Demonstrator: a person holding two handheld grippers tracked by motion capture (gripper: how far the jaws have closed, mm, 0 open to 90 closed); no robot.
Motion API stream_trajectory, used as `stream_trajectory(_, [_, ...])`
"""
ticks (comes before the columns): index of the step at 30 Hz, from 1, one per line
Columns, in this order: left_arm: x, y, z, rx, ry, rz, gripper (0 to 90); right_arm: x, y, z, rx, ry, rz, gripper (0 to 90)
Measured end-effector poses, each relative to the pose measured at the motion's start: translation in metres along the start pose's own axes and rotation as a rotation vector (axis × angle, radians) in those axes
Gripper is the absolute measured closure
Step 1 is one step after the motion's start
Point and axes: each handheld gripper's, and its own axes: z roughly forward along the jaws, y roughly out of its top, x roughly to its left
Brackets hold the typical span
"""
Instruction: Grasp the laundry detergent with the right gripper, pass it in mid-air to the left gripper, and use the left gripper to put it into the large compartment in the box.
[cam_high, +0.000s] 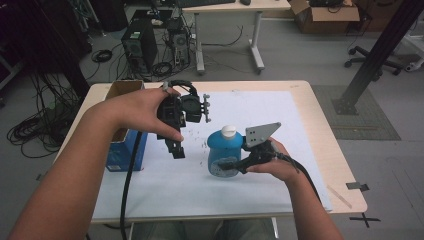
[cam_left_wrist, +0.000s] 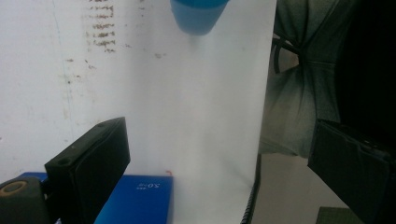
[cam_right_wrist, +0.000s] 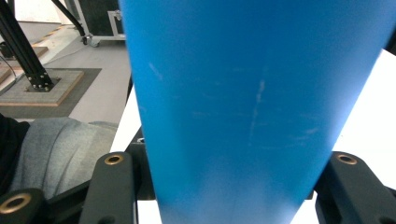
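We find the right gripper (cam_high: 231, 166) clenched on the blue bottle (cam_high: 224, 150), its jaws pressing the body from both sides low down (the right gripper view confirms the contact). The bottle stands upright on the white sheet (cam_high: 260, 115) near the middle of the table (cam_high: 330, 150), white cap (cam_high: 228, 131) on top. The right hand (cam_high: 272, 162) reaches in level from the right. The left hand (cam_high: 145, 112) holds the left gripper (cam_high: 176, 150) raised beside the bottle, pointing down, jaws released and wide apart. A blue box (cam_high: 125, 150) sits left.
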Motion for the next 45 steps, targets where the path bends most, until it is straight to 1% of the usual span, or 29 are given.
stream_trajectory(16, [0.001, 0.010, 0.001, 0.010, -0.005, 0.017, 5.5, -0.004, 0.005, 0.023, -0.006, 0.032, -0.010, 44.3])
stream_trajectory(27, [0.003, 0.017, 0.008, 0.020, 0.003, 0.018, 5.5, -0.006, 0.011, 0.039, -0.009, 0.050, -0.025, 44.4])
stream_trajectory(30, [0.004, 0.018, 0.012, 0.022, 0.000, 0.020, 5.4, -0.006, 0.012, 0.044, -0.007, 0.055, -0.032, 44.4])
stream_trajectory(32, [0.005, 0.017, 0.014, 0.021, 0.006, 0.022, 5.5, -0.005, 0.013, 0.047, -0.004, 0.058, -0.031, 44.4])
stream_trajectory(33, [0.005, 0.016, 0.015, 0.021, -0.002, 0.020, 5.3, -0.006, 0.013, 0.049, -0.003, 0.063, -0.035, 44.4])
stream_trajectory(40, [0.006, 0.014, 0.021, 0.022, -0.004, 0.016, 5.3, -0.006, 0.012, 0.055, 0.002, 0.064, -0.031, 44.4])
stream_trajectory(45, [0.004, 0.014, 0.023, 0.028, -0.004, 0.021, 5.2, -0.006, 0.013, 0.061, 0.001, 0.068, -0.032, 44.4])
